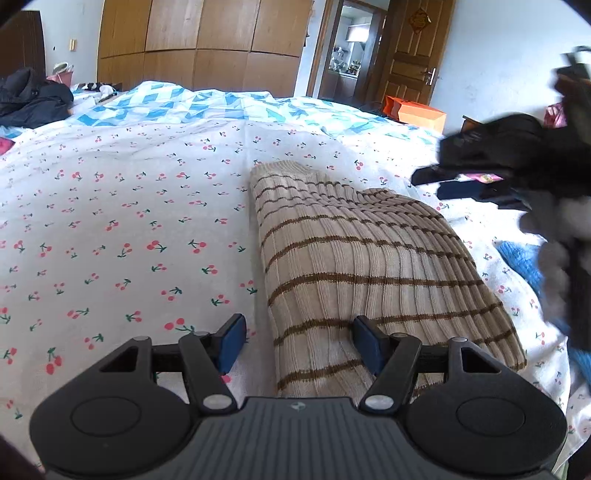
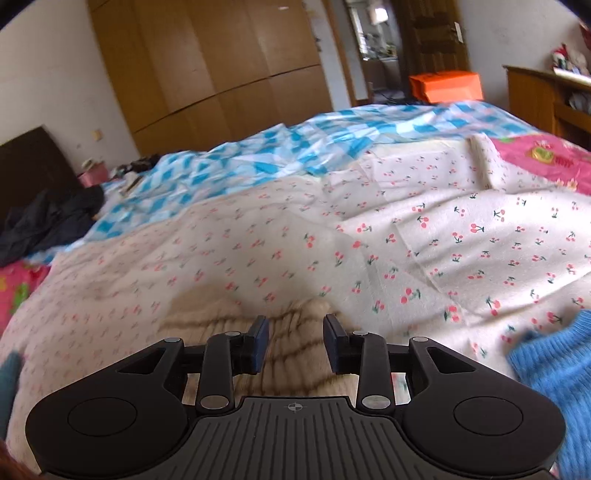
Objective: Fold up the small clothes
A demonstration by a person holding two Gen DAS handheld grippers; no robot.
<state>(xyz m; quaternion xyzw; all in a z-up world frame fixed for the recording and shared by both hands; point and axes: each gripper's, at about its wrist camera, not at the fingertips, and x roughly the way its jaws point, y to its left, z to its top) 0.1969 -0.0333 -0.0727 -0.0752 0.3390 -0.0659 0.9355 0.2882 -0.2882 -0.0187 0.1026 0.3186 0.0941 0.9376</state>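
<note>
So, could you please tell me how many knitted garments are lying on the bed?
2. A beige striped knit lies between the left gripper fingers, and a blue knit lies right of the right gripper. More may be hidden outside the views.

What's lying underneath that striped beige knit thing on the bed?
The striped beige knit lies flat on the cherry-print sheet, which shows all around it. Whatever is directly beneath the knit is covered, so nothing else can be confirmed there.

No readable text anywhere; the red diamond-shaped door ornament, at one o'clock, is too small to read.
</note>
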